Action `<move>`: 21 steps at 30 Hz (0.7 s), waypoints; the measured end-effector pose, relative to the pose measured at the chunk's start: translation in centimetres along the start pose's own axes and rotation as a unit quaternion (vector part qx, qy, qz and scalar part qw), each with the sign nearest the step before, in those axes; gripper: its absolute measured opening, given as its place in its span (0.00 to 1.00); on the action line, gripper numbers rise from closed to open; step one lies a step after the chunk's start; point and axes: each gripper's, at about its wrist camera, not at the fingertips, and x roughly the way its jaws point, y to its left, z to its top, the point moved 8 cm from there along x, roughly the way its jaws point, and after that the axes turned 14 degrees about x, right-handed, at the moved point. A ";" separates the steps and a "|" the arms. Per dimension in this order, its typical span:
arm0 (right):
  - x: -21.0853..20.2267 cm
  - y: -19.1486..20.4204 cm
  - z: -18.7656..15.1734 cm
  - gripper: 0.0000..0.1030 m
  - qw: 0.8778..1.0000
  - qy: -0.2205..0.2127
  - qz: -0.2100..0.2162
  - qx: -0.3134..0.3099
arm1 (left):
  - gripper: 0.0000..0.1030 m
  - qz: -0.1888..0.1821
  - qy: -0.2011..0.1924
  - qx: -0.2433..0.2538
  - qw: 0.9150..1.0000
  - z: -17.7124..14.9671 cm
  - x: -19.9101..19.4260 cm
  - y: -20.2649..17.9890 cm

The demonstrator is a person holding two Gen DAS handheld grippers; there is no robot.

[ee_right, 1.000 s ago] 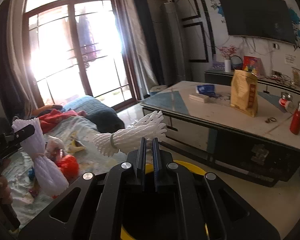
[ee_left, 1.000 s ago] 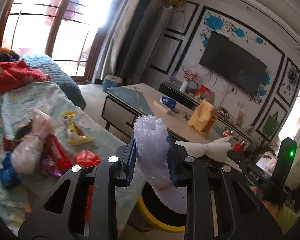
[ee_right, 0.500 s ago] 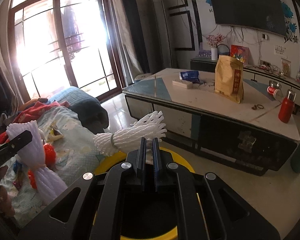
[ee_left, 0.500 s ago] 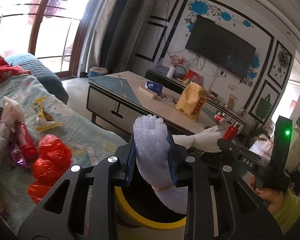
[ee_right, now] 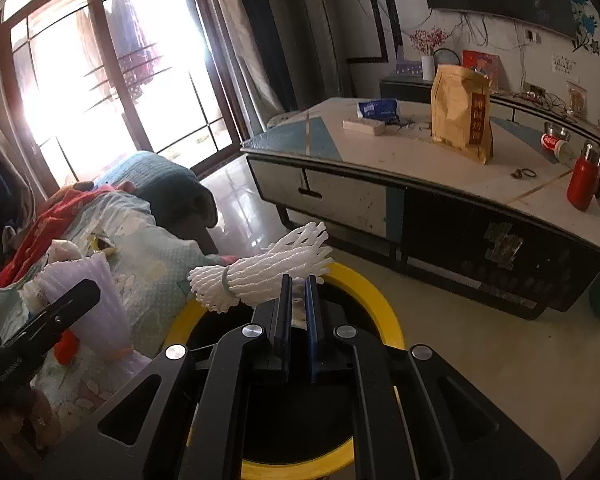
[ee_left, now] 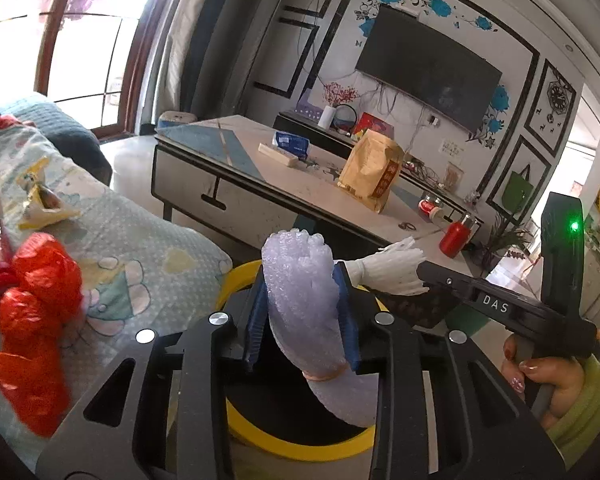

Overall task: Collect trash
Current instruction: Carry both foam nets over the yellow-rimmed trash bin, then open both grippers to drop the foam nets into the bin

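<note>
sunlit living room around you: a wall-mounted tv (ee_left: 428, 68) far right, a long low table (ee_left: 236, 160) across the middle with a tan paper bag (ee_left: 371, 174) and a red bottle (ee_right: 583, 180) on it, and a quilted bed cover (ee_left: 120, 232) at near left with more trash on it, a red plastic bag (ee_left: 36, 300) and a yellow wrapper (ee_left: 40, 200).

over the last second the view has swung off the bed and the yellow-rimmed bin (ee_left: 292, 444) has come fully under both tools, so you look lined up for the drop.

your left gripper (ee_left: 302, 320) is clamped on the lilac bubble wrap bundle (ee_left: 300, 292), held upright above the bin mouth. your right gripper (ee_right: 298, 312) has its jaws nearly together on the white foam net (ee_right: 268, 270), also over the bin's far rim. both pieces are still held, neither yet in the bin.
</note>
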 end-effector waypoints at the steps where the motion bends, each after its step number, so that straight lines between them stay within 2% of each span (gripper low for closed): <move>1: 0.3 -0.2 -0.1 0.08 1.000 0.006 0.000 0.003 | 0.24 0.000 0.002 -0.001 1.000 -0.1 0.2 0.0; 3: 0.6 -0.5 -0.3 0.08 1.000 0.011 0.000 0.007 | 0.27 -0.004 0.008 -0.003 1.000 -0.5 0.6 0.1; 5: 1.0 -0.7 -0.4 0.10 1.000 0.018 -0.001 0.010 | 0.36 -0.005 0.013 -0.001 1.000 -0.7 0.9 0.0; 7: 1.3 -1.1 -0.5 0.20 1.000 0.023 -0.002 0.020 | 0.45 -0.007 0.019 -0.004 1.000 -0.9 1.2 -0.1; 9: 1.2 -1.5 -0.3 0.37 0.999 0.018 -0.007 0.027 | 0.54 -0.012 0.020 -0.007 1.000 -1.1 1.2 -0.1; 14: 1.1 -2.5 0.1 0.47 0.999 0.007 -0.018 0.042 | 0.74 -0.019 0.025 -0.013 0.999 -1.6 1.2 -0.3; 17: 1.0 -3.0 0.4 0.59 0.998 -0.003 -0.029 0.048 | 0.87 -0.019 0.028 -0.019 0.999 -1.8 1.3 -0.2; 21: 0.7 -3.2 0.8 0.72 0.998 -0.016 -0.030 0.054 | 0.89 -0.010 0.027 -0.029 0.999 -2.0 0.9 0.4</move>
